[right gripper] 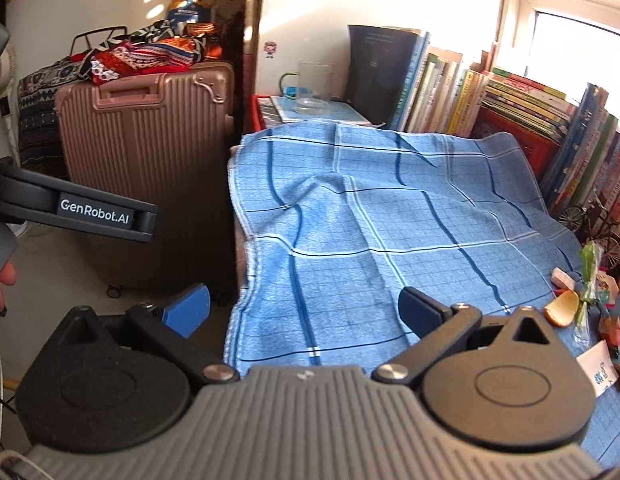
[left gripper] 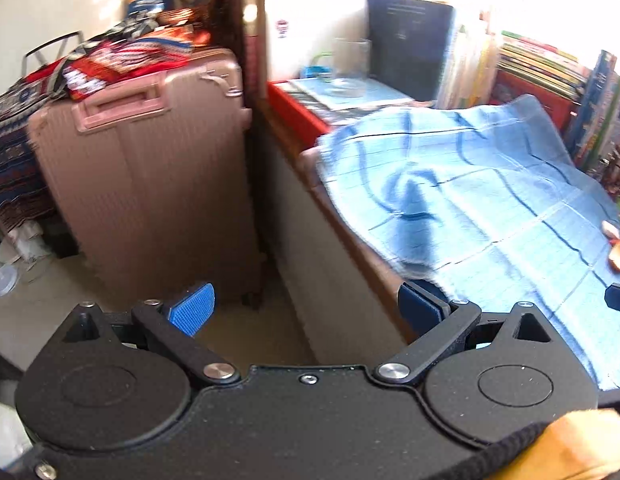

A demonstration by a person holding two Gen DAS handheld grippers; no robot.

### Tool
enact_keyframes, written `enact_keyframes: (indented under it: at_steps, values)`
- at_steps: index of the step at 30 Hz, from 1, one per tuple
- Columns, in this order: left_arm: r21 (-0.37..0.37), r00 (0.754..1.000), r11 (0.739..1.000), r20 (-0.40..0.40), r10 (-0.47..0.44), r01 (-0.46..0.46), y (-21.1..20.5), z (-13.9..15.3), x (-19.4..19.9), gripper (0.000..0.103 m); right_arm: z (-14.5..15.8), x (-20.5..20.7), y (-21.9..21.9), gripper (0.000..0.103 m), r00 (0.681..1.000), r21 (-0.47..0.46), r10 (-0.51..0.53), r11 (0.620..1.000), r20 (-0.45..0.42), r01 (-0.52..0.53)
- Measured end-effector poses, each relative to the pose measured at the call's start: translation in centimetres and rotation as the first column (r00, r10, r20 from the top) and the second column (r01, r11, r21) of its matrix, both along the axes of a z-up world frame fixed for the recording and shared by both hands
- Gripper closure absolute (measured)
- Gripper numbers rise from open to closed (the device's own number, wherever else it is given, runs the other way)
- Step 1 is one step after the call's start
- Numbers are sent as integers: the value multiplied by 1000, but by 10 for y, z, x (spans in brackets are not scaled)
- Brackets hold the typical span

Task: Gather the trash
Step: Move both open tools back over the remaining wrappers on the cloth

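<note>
Two hand-held grippers above a tabletop (right gripper: 240,240) covered by a blue checked cloth (right gripper: 370,232), which serves here as the landmark. The left gripper (left gripper: 306,306) has its fingers (left gripper: 192,308) spread wide with nothing between them; its left finger hangs over the floor off the cloth's left edge, and its right finger sits at the cloth's near left corner. The right gripper (right gripper: 306,308) likewise has its fingers (right gripper: 188,306) spread and empty, poised over the near part of the cloth. In the right wrist view the body of the left gripper, marked "GenRobot.AI", shows to the left of the cloth, with part of a hand (right gripper: 0,284) below it.

The trash (right gripper: 582,308) lies in a loose cluster at the cloth's right edge: an orange curved peel (right gripper: 563,309), a green wrapper (right gripper: 589,276), a white paper slip (right gripper: 600,366) with blue print, and small red and gold scraps nearby. The left wrist view catches only the peel (left gripper: 619,258) at the cloth's far right margin.

Behind the cloth stand a row of books (right gripper: 490,96) and a clear glass cup (right gripper: 312,86). To the left of the cloth, on the floor, stands a pink suitcase (right gripper: 150,168) with patterned fabric (right gripper: 142,54) piled on top. The left wrist view is motion-blurred.
</note>
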State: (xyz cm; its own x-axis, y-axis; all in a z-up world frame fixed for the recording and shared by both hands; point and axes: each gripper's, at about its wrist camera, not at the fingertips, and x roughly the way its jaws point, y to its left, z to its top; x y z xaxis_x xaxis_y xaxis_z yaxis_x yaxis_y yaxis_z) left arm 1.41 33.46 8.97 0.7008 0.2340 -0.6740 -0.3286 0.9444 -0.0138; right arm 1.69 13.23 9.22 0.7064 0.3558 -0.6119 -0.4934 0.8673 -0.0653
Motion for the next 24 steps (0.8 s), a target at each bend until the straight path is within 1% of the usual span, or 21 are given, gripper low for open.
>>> enact_keyframes:
  at_steps: [5, 10, 14, 21, 24]
  values:
    - [-15, 997, 997, 9, -77, 77, -23, 0, 25, 5, -2, 20, -26, 0, 993, -6, -117, 993, -7, 117]
    - [1, 987, 987, 14, -163, 163, -48, 2, 48, 5, -4, 36, -52, 0, 972, 2, -232, 973, -25, 232]
    - [0, 976, 976, 19, -217, 217, -66, 5, 67, 5, -5, 43, -68, 0, 958, 3, -284, 959, -24, 285]
    - [3, 946, 947, 28, -322, 322, -101, 10, 95, 5, -4, 51, -91, 0, 930, -5, -367, 930, -19, 367]
    - [-15, 930, 930, 26, -366, 366, -117, 10, 109, 5, -5, 56, -103, 0, 913, -12, -408, 913, -19, 408]
